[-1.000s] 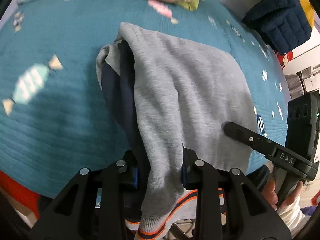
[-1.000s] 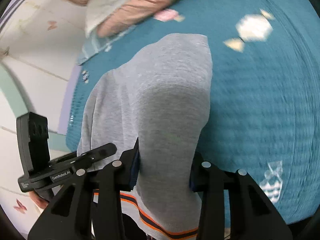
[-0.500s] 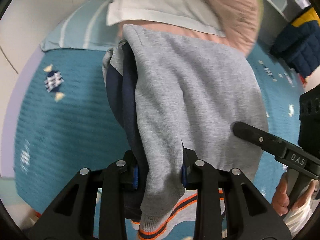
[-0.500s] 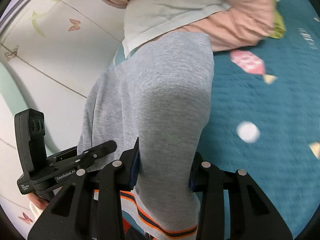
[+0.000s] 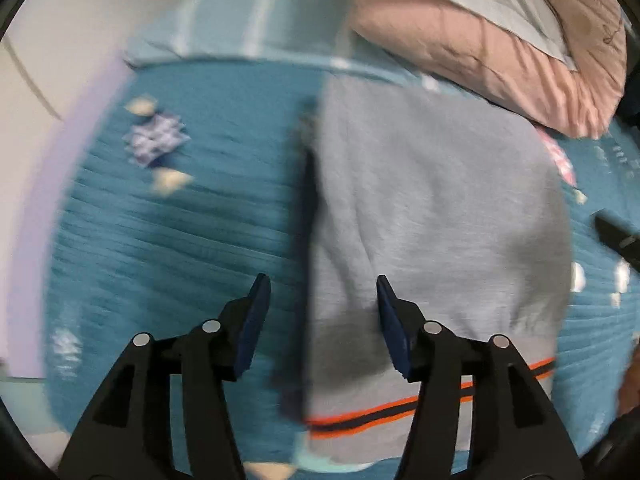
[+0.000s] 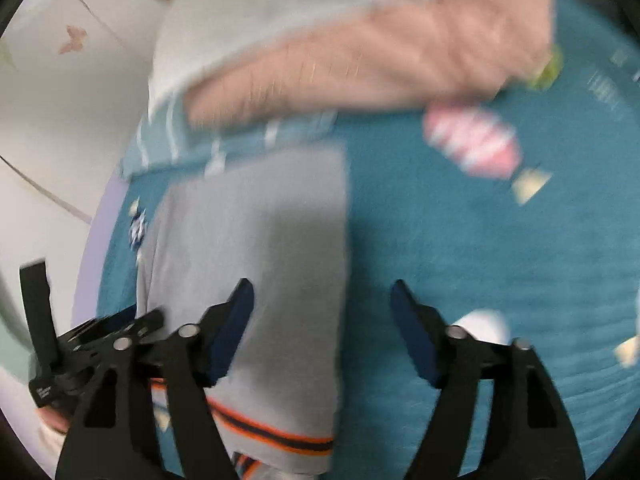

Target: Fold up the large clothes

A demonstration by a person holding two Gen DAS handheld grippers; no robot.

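A grey sweatshirt (image 5: 432, 208) with an orange and navy striped hem lies folded flat on the teal bedspread (image 5: 192, 240). It also shows in the right wrist view (image 6: 260, 248). My left gripper (image 5: 320, 296) is open and empty above the garment's near left edge. My right gripper (image 6: 322, 304) is open and empty above its right edge. The left gripper also shows in the right wrist view (image 6: 96, 344). Both views are motion-blurred.
A pink quilt with a pale pillow (image 5: 500, 36) is piled at the head of the bed, just beyond the sweatshirt. It also shows in the right wrist view (image 6: 360, 52). A white wall (image 6: 60, 120) runs along the bed's left side.
Both grippers were shut on the sweatshirt and carried it toward the head of the bed. Now both have opened and the sweatshirt lies on the bedspread.
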